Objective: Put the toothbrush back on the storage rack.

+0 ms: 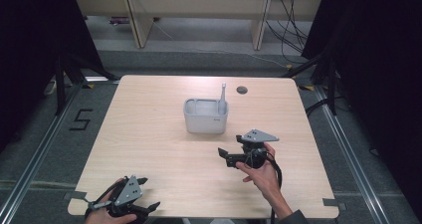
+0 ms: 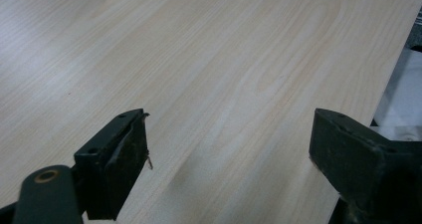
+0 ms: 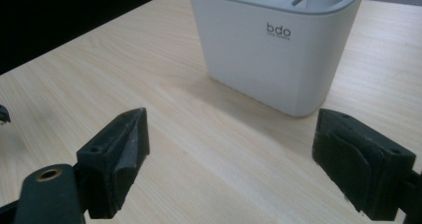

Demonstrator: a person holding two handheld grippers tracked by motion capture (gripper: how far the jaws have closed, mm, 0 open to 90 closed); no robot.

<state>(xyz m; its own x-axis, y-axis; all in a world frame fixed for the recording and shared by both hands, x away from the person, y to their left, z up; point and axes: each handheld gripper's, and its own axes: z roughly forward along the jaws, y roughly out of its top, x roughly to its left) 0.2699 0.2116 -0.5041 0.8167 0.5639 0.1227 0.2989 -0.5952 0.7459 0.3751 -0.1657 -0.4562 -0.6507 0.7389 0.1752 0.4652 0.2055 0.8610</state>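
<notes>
A light grey caddy (image 1: 205, 117) marked "bdo" stands on the wooden table (image 1: 149, 134), a little beyond the middle. A grey handle (image 1: 222, 99) sticks up from its right rear compartment. My right gripper (image 1: 225, 157) hovers just in front of the caddy, held in a hand and pointing left. In the right gripper view the caddy (image 3: 278, 50) sits close ahead of my right gripper (image 3: 229, 149), whose jaws stand wide open and empty. My left gripper (image 1: 149, 193) rests at the table's near left corner. In the left gripper view my left gripper (image 2: 229, 149) is open over bare wood.
A round cable hole (image 1: 242, 90) lies in the tabletop behind the caddy. The floor left of the table bears a taped "5" (image 1: 81, 119). Wooden furniture legs and loose cables (image 1: 288, 30) sit beyond the far edge.
</notes>
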